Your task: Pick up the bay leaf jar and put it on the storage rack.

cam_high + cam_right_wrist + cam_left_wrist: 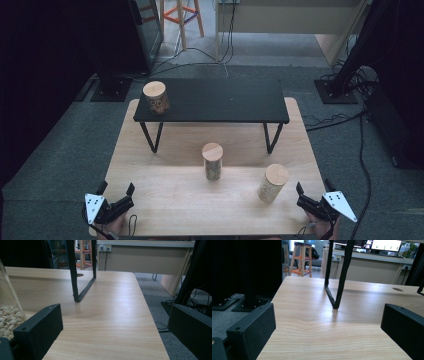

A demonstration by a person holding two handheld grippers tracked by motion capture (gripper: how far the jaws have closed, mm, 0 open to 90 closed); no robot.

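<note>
Wooden surface; both claws sitting apart, empty, at near edge; right claw nearest cork-lidded jar; likely pre-grasp, needing reach inward, then closing.

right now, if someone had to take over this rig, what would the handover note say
Left gripper: open, holding nothing, at the near left corner of the wooden table.
Right gripper: open, holding nothing, at the near right corner.
Jars: right jar nearest the right gripper; middle jar mid-table; third jar on the black shelf, left end.
Done: nothing in hand.
Left: any grasping or moving of jars.
</note>
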